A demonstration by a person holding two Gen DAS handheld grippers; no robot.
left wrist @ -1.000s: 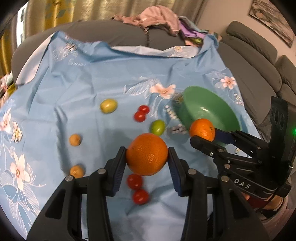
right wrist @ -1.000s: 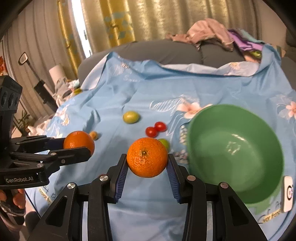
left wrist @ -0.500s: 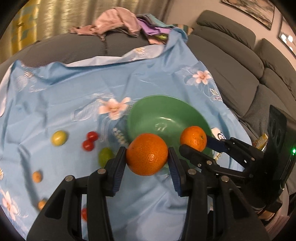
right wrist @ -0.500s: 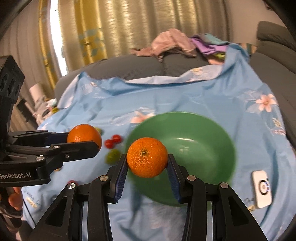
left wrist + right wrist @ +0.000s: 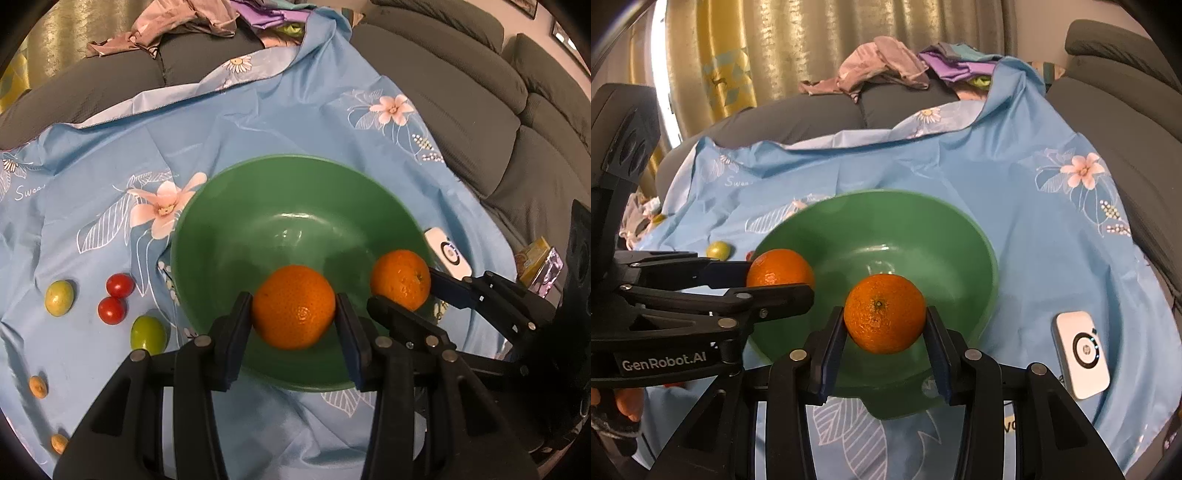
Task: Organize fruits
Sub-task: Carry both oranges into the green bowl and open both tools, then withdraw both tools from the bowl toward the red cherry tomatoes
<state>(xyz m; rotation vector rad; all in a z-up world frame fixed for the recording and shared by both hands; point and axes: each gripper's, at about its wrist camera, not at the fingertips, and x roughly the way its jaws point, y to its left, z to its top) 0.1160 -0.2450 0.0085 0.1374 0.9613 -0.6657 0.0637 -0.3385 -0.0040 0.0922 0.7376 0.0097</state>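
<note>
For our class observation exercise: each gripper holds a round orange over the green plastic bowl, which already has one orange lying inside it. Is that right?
Not quite. Both wrist views show the green plastic bowl empty. The left gripper and right gripper do each hold a round orange over it.

I hold one orange (image 5: 293, 312) clamped over my green bowl (image 5: 229, 236), another orange (image 5: 884, 314) beside it. Two cherry tomatoes (image 5: 115, 298) and two green fruits (image 5: 147, 334) lie on the cloth left of the bowl.

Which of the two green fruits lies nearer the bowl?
The brighter green fruit, close to the green bowl rim; the yellower one sits beyond the red tomatoes.
</note>
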